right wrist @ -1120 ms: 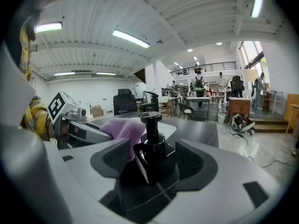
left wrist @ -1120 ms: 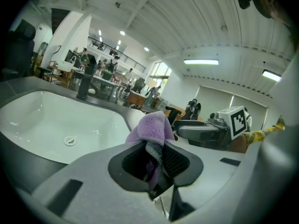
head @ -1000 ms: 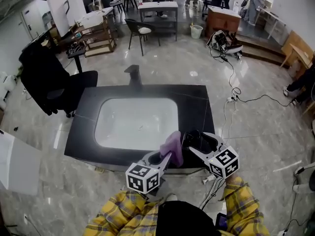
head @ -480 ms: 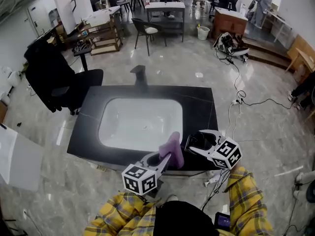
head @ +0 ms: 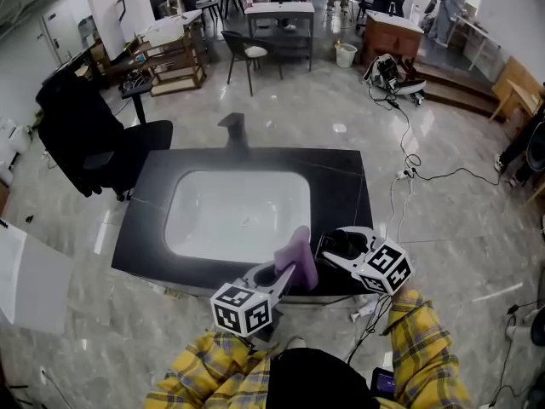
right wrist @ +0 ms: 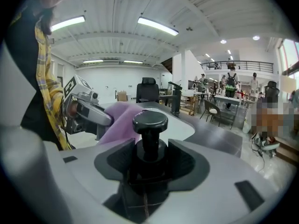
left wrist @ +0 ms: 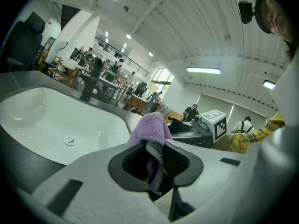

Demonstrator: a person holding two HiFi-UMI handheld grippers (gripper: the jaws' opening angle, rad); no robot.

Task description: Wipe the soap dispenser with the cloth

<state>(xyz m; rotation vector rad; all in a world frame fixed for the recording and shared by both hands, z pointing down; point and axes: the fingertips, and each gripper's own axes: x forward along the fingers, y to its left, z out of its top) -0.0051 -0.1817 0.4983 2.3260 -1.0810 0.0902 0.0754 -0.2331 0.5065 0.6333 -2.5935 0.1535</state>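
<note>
Squarely between the fingers [right wrist: 185, 167] of the right gripper [right wrist: 148, 160] stands the black plastic soap dispenser with a round pump head [right wrist: 149, 122]. It is upright, with its pump head rising above the finger tips and its dark body filling the space between the pads. These fingers have just been closing, and they now sit against the dispenser's sides.

In the head view the dispenser is over the near right part of the black stone counter [head: 341, 177], just to the right of the near right corner of the white rectangular sink basin [head: 238, 211].

Just to its left is the purple fleece cloth [left wrist: 152, 129]. The left gripper [left wrist: 156, 164] has it clamped between its fingers [left wrist: 175, 162]. The cloth bunches up above the finger tips, and a grey fold hangs down between the pads. From the right gripper view the cloth shows behind and to the left of the pump head. I cannot tell whether cloth and dispenser touch.

Both grippers reach in from the near edge of the counter, held by a person in yellow plaid sleeves [head: 426, 356]. A black faucet [head: 234, 130] stands at the far side of the basin.
</note>
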